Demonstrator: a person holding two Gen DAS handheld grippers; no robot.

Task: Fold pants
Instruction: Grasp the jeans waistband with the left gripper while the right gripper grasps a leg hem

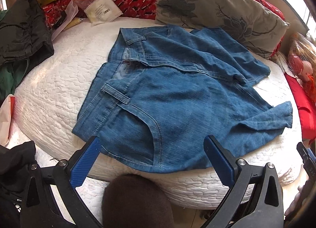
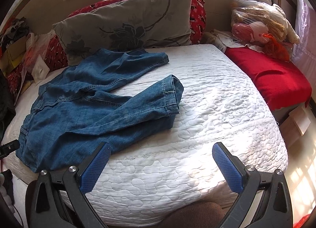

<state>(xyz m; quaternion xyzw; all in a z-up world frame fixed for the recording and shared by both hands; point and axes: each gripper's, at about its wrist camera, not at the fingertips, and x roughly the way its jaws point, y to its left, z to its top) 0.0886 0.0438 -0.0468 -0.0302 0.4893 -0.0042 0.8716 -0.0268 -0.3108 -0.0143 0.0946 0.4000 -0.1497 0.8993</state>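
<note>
- Left wrist view: the pants point(image 1: 177, 97), blue denim, lie spread and rumpled on the white quilted mattress point(image 1: 55, 82), waistband toward the left, the two legs splayed toward the right. The left gripper point(image 1: 152, 149) stands with its jaws wide apart and nothing between them, hovering at the near hip edge of the garment beside the front pocket seam. A grey floral pillow point(image 1: 213, 9) lies just behind the far leg.
- Right wrist view: the same pants point(image 2: 83, 109) occupy the left half of the mattress point(image 2: 207, 109); the near leg ends in a doubled-over cuff point(image 2: 173, 93), the far leg's hem point(image 2: 158, 58) lies near the pillow point(image 2: 126, 22). The right gripper point(image 2: 161, 150) is likewise spread and empty, over bare quilt just beside the near leg.
- Handling, as judged: the denim looks soft, limp and moderately heavy, and likely to sag between holds. The stitched waistband and hems appear the firmest places to pinch.
</note>
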